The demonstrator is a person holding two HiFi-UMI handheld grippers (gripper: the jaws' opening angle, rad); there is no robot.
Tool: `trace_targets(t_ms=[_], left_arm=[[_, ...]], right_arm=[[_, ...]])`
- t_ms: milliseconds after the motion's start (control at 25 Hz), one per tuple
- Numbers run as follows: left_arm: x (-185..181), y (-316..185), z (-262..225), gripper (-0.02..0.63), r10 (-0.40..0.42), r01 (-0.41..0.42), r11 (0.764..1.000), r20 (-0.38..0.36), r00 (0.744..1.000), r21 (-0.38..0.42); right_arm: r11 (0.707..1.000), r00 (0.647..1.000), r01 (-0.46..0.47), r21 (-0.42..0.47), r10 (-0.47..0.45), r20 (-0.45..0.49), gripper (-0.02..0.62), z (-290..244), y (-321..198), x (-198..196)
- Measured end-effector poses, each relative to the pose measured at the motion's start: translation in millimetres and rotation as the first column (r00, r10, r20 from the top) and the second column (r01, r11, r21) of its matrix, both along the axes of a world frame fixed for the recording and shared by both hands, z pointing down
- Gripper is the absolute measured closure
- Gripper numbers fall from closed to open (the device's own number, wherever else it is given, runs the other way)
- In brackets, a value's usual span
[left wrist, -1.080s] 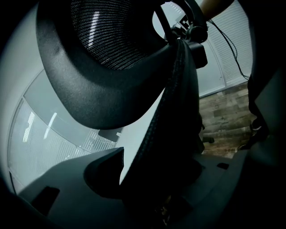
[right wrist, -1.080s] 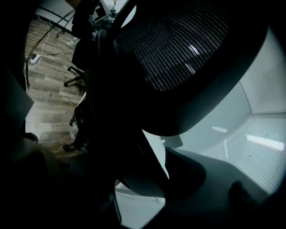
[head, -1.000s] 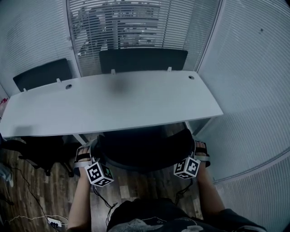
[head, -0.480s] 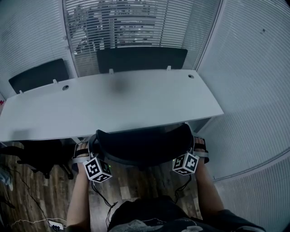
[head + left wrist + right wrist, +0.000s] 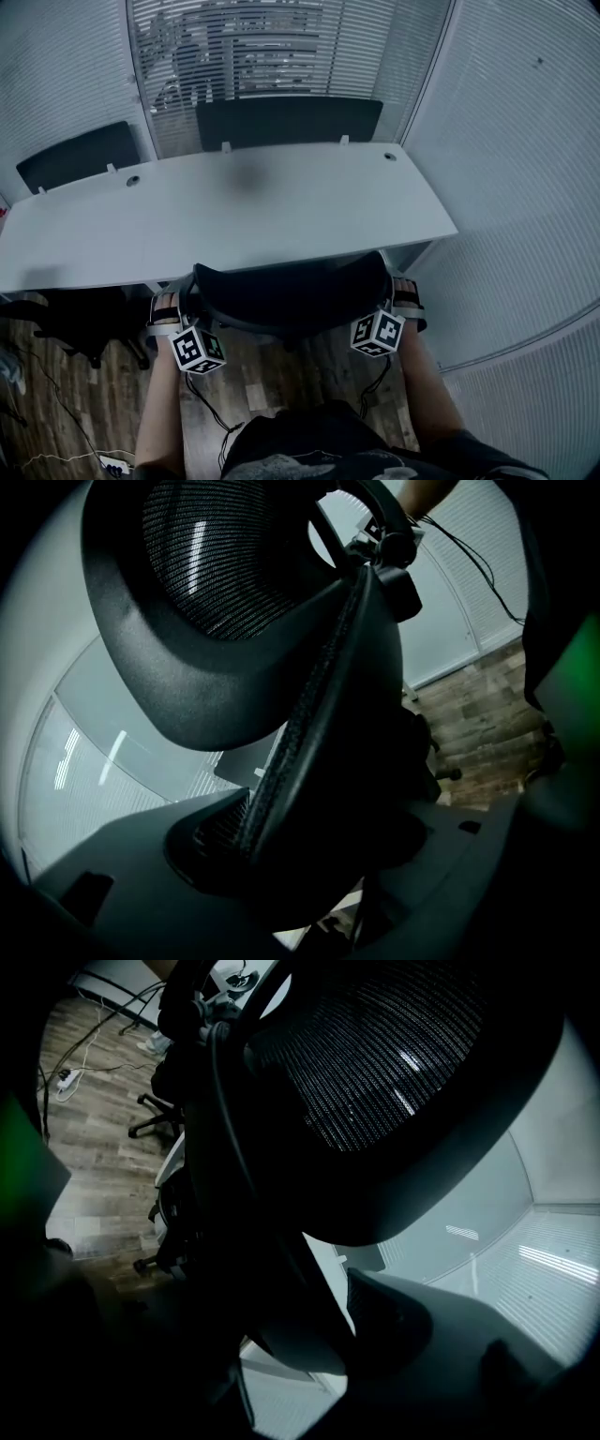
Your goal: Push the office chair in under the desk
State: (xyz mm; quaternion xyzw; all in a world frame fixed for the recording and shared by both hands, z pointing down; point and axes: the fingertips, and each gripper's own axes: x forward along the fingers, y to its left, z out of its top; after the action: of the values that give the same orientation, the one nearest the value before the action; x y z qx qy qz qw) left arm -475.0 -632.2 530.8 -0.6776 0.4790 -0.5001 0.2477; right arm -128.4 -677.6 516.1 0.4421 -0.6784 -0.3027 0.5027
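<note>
Head view first: the chair (image 5: 291,295) is tucked in at the near edge of the desk (image 5: 234,216) — seat out of sight beneath the top, only the curved black backrest poking out. The left gripper (image 5: 169,314) sits at the backrest's left end and the right gripper (image 5: 401,302) at its right end, both touching it, forearms coming up from the bottom of the shot. A second chair (image 5: 80,319) is parked under the desk further left. Two dark panels (image 5: 286,120) stand along the desk's far edge with blinds (image 5: 244,56) behind them. Below is wood floor (image 5: 84,394) with a power strip (image 5: 111,461) on it.

Left gripper view: the mesh backrest fills the top and its rim (image 5: 309,696) runs down right between the jaws. The jaws have just been opening. The rim lies against one ribbed pad (image 5: 220,832), but the clamp looks slack, so I'd call it open around the rim, not gripping. The other gripper shows at the top, across the backrest.

Right gripper view: same thing mirrored — mesh up top, rim dropping between the jaws. The pale pad (image 5: 354,1300) is pressed on it and the dark jaw is tight on the other side, so it's closed on the chair's rim. Floor and cables are off to the left.
</note>
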Motion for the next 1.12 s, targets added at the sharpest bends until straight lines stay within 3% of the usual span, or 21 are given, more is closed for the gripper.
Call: trace_targets(t_ms=[320, 520, 680, 760, 960, 1120], left_arm=[[5, 11, -23, 0.276, -0.033, 0.036, 0.998, -0.081, 0.996, 0.046], [4, 35, -36, 0.271, -0.129, 0.136, 0.989, -0.109, 0.986, 0.06], [6, 60, -47, 0.272, -0.203, 0.215, 0.974, -0.148, 0.968, 0.071], [10, 71, -59, 0.272, -0.222, 0.244, 0.965, -0.202, 0.954, 0.091], [34, 102, -90, 0.272, -0.242, 0.297, 0.944, -0.313, 0.919, 0.143], [63, 128, -107, 0.273, -0.228, 0.313, 0.934, -0.39, 0.892, 0.171]], right_arm=[[0.998, 0.998, -0.027, 0.053, 0.024, 0.062, 0.301, -18, 17, 4], [0.997, 0.989, -0.032, 0.065, 0.022, 0.148, 0.301, -32, 42, 17], [0.998, 0.977, -0.034, 0.049, 0.023, 0.214, 0.301, -32, 60, 30], [0.999, 0.972, -0.025, 0.044, 0.014, 0.235, 0.301, -33, 68, 35], [1.0, 0.938, -0.017, -0.024, 0.024, 0.346, 0.302, -35, 97, 55], [0.999, 0.899, 0.038, -0.008, -0.031, 0.436, 0.302, -53, 124, 62]])
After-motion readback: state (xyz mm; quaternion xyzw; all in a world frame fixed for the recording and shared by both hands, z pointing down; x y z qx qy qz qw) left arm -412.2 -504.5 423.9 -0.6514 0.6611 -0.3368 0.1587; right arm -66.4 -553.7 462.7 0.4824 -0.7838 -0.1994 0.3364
